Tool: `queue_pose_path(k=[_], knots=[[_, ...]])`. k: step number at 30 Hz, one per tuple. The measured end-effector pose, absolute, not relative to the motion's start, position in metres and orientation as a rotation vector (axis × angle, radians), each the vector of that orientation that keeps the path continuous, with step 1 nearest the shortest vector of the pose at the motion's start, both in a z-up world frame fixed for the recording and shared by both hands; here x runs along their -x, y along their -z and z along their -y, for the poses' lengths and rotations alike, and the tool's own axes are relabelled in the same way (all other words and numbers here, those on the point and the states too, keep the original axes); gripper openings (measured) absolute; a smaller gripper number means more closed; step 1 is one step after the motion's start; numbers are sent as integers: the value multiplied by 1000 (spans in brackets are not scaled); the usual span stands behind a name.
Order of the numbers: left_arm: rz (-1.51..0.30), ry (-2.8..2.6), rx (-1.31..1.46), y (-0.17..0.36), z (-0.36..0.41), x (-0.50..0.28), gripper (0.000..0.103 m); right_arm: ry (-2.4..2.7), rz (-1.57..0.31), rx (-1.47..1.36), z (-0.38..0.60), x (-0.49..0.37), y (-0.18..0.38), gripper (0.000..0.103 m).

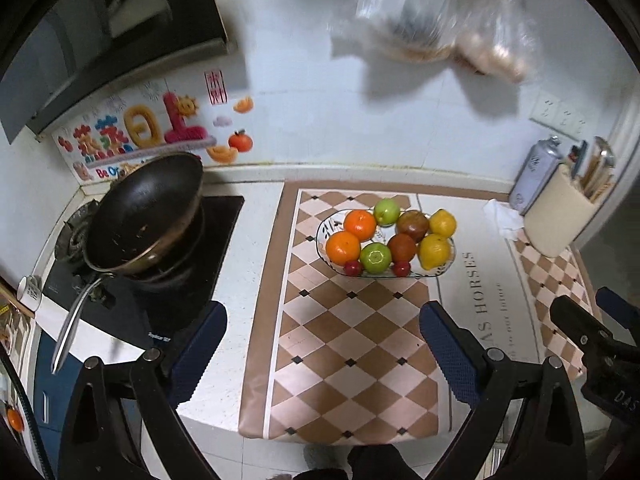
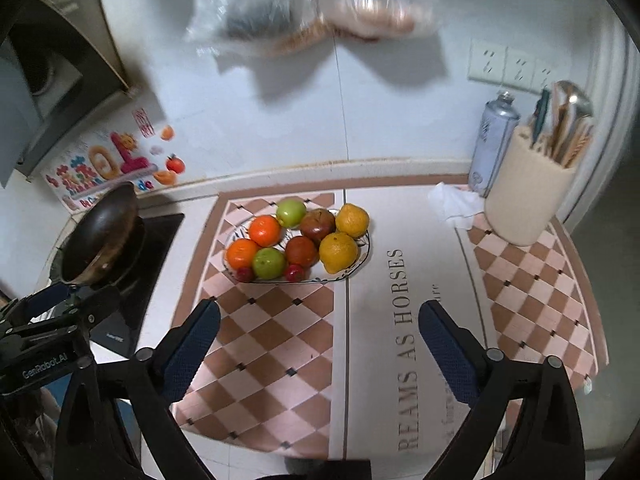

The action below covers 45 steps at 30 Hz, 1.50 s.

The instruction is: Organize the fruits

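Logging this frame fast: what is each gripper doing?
Left gripper: open, holding nothing.
Right gripper: open, holding nothing.

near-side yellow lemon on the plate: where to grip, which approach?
Take the front lemon across its short middle, coming down from above with the right gripper, which is open. It sits at the plate's right end: its right and near sides look free, but a dark red fruit crowds its left and the other lemon sits behind, so a side approach looks cramped.
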<state>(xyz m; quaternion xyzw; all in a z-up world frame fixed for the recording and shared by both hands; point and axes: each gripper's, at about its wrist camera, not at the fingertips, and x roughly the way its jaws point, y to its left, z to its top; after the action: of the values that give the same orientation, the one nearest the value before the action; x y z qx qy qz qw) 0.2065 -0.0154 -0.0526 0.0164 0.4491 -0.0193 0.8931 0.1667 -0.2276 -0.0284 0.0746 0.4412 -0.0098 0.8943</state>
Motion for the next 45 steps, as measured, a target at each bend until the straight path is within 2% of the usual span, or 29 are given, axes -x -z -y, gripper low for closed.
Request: queue_pose_path(k=[8, 22, 33, 45], knots=[[-879, 72, -36, 12, 6, -152, 99, 28, -843, -167, 215, -87, -30, 102], [-841, 66, -22, -22, 22, -110, 99, -7, -794, -155, 224, -40, -82, 102], [-858, 33, -8, -15, 28, -119, 99, -35, -818, -154, 232, -59, -75, 102], [-923, -20, -20, 16, 29, -182, 99, -38, -881, -155, 237, -135, -34, 102]])
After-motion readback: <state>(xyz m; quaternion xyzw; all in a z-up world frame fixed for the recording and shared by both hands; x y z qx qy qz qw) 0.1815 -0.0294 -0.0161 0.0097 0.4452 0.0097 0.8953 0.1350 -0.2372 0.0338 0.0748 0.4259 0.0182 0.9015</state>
